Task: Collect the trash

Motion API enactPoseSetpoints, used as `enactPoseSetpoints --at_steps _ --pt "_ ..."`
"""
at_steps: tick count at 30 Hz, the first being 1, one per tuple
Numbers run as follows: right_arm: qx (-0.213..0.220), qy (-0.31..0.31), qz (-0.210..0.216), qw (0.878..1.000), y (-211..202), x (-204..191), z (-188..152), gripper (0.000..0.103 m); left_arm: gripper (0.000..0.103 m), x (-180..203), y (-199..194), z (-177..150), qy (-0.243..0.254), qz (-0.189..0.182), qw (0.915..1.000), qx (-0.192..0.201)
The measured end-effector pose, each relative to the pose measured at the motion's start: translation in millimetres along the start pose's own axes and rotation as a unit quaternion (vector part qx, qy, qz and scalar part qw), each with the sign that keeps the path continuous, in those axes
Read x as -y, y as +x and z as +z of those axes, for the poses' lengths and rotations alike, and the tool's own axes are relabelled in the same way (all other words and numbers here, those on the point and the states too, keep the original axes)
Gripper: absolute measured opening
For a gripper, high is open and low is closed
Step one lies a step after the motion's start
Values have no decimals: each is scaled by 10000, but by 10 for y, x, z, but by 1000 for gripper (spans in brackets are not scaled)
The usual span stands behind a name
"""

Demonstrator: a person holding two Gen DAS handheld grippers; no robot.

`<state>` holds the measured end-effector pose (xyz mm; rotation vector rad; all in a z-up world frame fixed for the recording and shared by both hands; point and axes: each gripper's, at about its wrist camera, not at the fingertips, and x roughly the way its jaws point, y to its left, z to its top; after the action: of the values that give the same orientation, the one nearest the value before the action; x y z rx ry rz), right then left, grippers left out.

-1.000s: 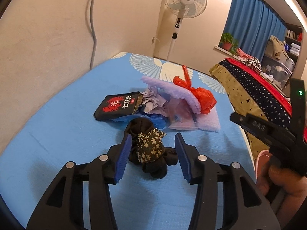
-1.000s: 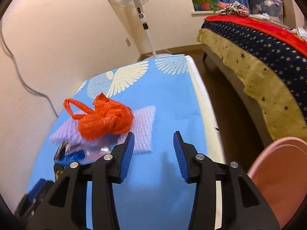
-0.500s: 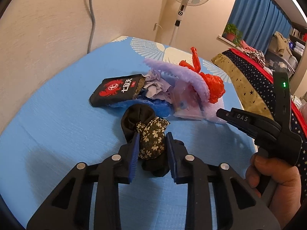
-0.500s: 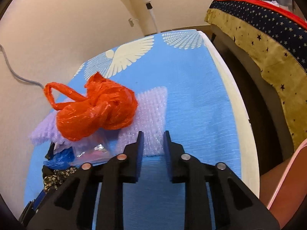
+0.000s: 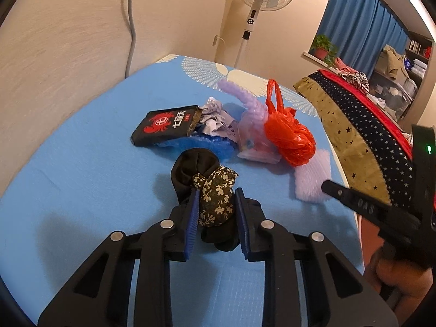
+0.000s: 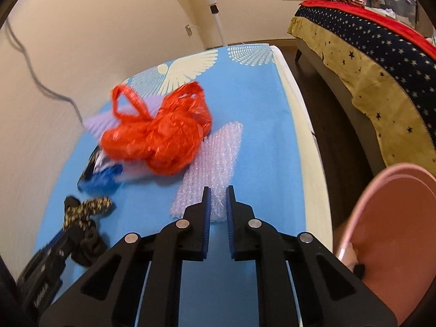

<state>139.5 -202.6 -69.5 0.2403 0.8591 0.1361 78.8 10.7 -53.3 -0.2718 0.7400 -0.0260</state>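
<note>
My left gripper (image 5: 215, 212) has just been closing, and its blue pads now squeeze the floral-and-black cloth bundle (image 5: 215, 199) from both sides where a second ago they stood wide of it; I judge the grasp made and the bundle ready to lift off the blue worktop (image 5: 81, 185). My right gripper (image 6: 216, 204) has just been closing too and has come forward: its jaws are now clenched to a narrow slit over the near edge of the bubble wrap sheet (image 6: 215, 160), and I think the edge is pinched, though the pads hide the contact. From my left gripper, the rest of the trash lies from 12 to 1 o'clock: a blue plastic wrapper (image 5: 201, 144), then a black packet with a red crab (image 5: 166, 128) at about 11, crumpled paper (image 5: 215, 120) beside its open end, and the red plastic bag (image 5: 291, 133) sitting on the bubble wrap at 1 o'clock. From my right gripper the red bag is at 11 o'clock, and a pink bin (image 6: 392, 231) stands off the worktop's edge at 3 o'clock, likely where both catches go. Lifting the wrap may tip the red bag off it.
</note>
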Motion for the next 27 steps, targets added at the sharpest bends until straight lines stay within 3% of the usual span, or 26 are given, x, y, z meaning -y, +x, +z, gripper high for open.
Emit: enactPoseSetpoints --at_steps 8,27 --pt "32 4 -243 9997 -368 69 -317 11 25 72 -193 -84 227 -157 9996 109" --pt "694 -86 -705 9951 -1391 146 -698 11 25 403 -777 -258 930 -495 9935 431"
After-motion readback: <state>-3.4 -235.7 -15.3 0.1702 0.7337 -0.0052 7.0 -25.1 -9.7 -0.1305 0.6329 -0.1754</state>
